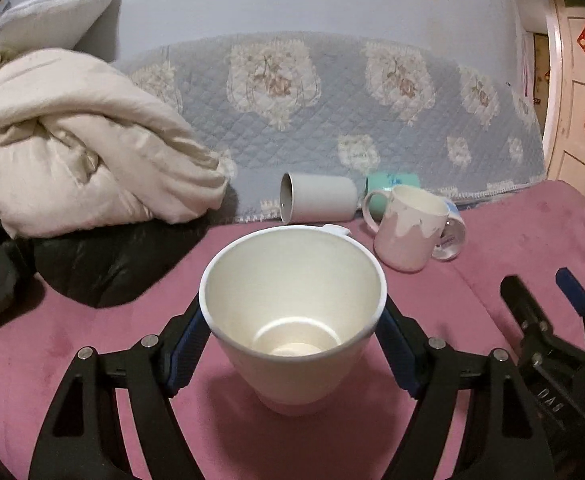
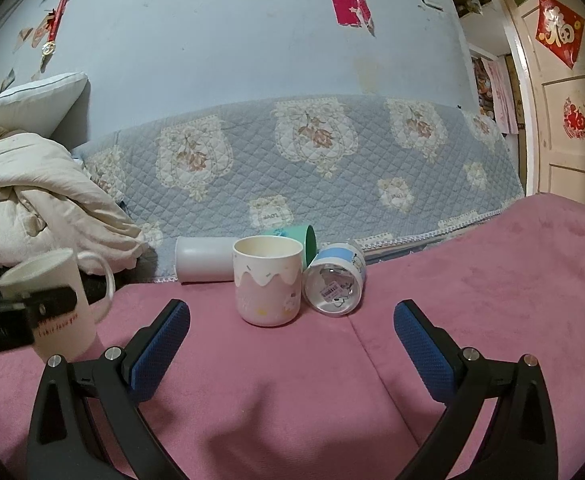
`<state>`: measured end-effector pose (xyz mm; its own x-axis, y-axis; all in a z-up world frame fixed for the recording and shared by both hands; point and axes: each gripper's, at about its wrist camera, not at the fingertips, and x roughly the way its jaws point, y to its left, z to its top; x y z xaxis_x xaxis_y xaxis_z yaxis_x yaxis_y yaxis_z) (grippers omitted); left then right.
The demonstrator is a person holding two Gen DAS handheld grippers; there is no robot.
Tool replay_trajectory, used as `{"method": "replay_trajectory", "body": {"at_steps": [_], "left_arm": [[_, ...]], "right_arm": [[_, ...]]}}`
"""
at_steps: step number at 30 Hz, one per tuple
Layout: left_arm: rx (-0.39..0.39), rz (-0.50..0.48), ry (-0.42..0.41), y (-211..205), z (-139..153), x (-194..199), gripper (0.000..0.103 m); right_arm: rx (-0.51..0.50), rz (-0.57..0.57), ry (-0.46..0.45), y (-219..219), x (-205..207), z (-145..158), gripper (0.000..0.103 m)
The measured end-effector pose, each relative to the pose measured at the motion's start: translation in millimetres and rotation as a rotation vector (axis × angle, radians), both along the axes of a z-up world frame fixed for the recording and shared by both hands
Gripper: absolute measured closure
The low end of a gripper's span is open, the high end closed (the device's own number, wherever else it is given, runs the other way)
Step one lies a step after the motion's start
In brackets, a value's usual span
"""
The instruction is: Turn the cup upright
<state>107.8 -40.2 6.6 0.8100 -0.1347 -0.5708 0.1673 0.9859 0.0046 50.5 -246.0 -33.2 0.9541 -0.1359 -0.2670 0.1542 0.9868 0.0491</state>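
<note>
A white mug (image 1: 292, 320) stands upright on the pink bed cover, mouth up. My left gripper (image 1: 292, 340) is shut on it, blue pads against both sides. The same mug shows in the right wrist view (image 2: 58, 304) at the far left, with the left gripper's finger across it. My right gripper (image 2: 292, 344) is open and empty, low over the cover; it shows in the left wrist view (image 1: 540, 296) at the right. Ahead of it a pink-and-white cup (image 2: 267, 280) stands upright.
A white tumbler (image 2: 202, 258), a green cup (image 2: 308, 242) and a blue-and-white cup (image 2: 336, 284) lie on their sides behind the pink cup, against the quilted blue backrest (image 2: 292, 160). A cream blanket (image 1: 72, 136) and dark cushion (image 1: 104, 260) lie at the left.
</note>
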Motion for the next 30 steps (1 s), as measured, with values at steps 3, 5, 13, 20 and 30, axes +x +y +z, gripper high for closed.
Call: {"method": "replay_trajectory", "body": {"at_steps": [3,5,13,20,30], "left_arm": [[-0.038,-0.022,0.008,4,-10,-4,0.027],[-0.058,-0.033,-0.003,6,-16,-6,0.027],[-0.024,-0.058,-0.085,-2,-14,-22,0.013],[-0.001,-0.018,-0.388,18,14,-72,0.0],[0.041,0.057,-0.628,61,17,-110,0.0]], "right_arm": [[0.001,0.0,0.0,0,0,0,0.0],[0.001,0.0,0.001,0,0,0,0.0],[0.001,0.002,-0.002,0,-1,0,0.0],[-0.017,0.028,-0.021,5,-6,3,0.0],[-0.012,0.065,-0.042,7,-9,6,0.0]]}}
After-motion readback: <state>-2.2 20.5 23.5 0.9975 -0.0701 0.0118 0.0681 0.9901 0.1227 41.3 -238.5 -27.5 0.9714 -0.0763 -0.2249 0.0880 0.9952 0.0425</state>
